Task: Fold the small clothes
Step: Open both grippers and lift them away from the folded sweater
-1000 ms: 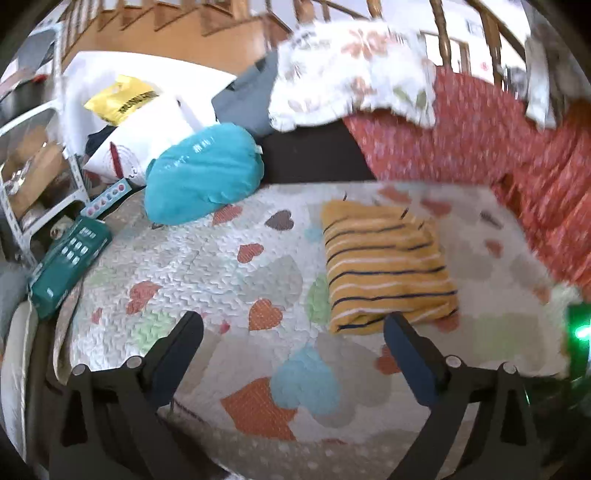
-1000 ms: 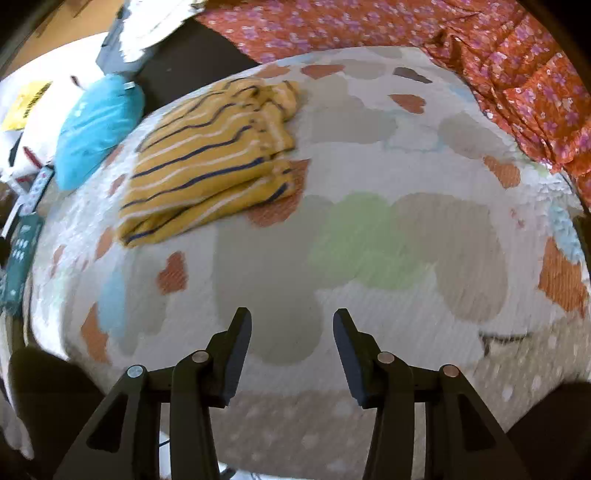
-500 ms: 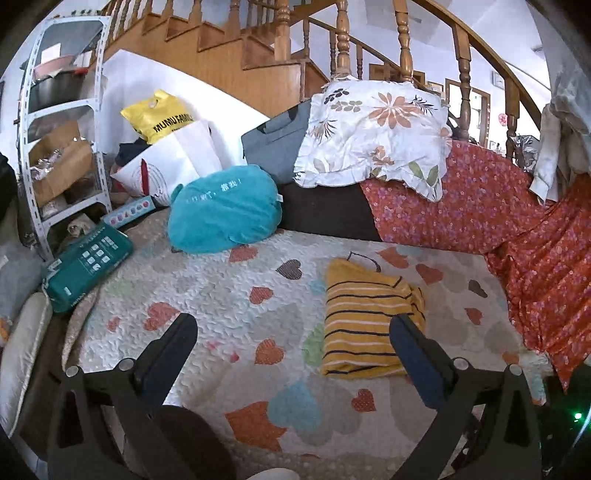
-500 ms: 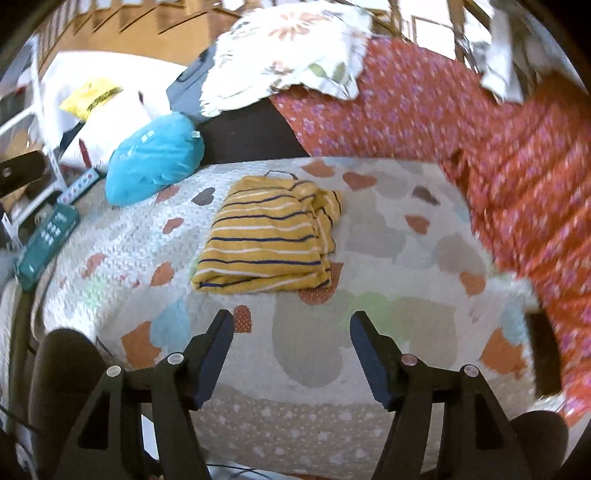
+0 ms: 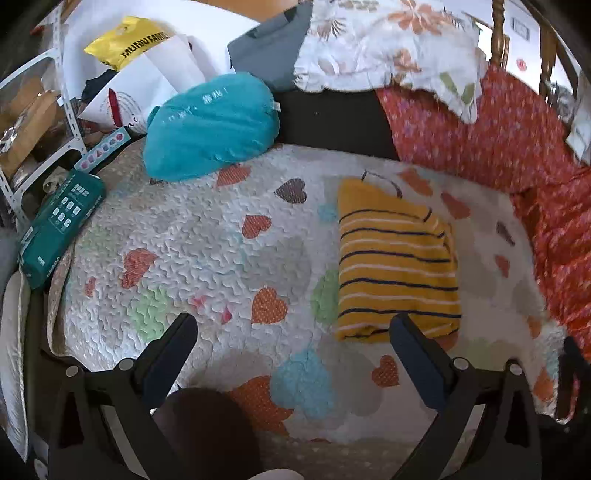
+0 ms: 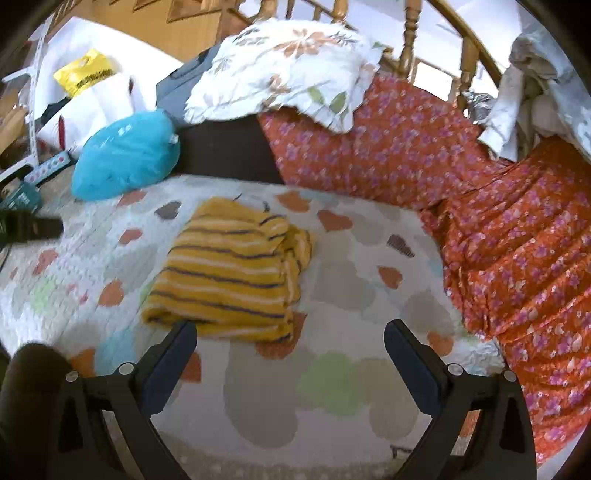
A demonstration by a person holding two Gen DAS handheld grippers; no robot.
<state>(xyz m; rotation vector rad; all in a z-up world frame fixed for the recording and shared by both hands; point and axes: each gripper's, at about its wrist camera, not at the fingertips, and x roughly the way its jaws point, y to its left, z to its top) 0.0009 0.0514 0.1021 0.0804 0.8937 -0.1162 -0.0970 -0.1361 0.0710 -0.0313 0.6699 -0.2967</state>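
Behind everything rose a wooden staircase [image 6: 410, 33] with turned balusters, and below it ran the orange flowered cover [image 6: 509, 236] draped along the back and right side. Nearer lay the heart-patterned quilt [image 5: 207, 236] that served as my work surface, with a floral pillow [image 6: 291, 62] and a teal cushion [image 5: 214, 122] at its far edge and a green box [image 5: 55, 229] at its left rim.

On the quilt, right of centre in the left wrist view, sat the yellow striped garment [image 5: 395, 266], already folded into a compact rectangle, flat, with nothing on it. It looked like a soft knit: light, limp, likely to sag and come unfolded if I lifted it by one corner. I judged the best hold was on the thick near fold, both layers pinched together, or on two corners at once.

My left gripper [image 5: 291, 334] stood spread wide with nothing between its fingers, just short of the garment's near edge. My right gripper [image 6: 290, 338] was opening, its jaws wide and empty, with the near fold lying just beyond its left finger.
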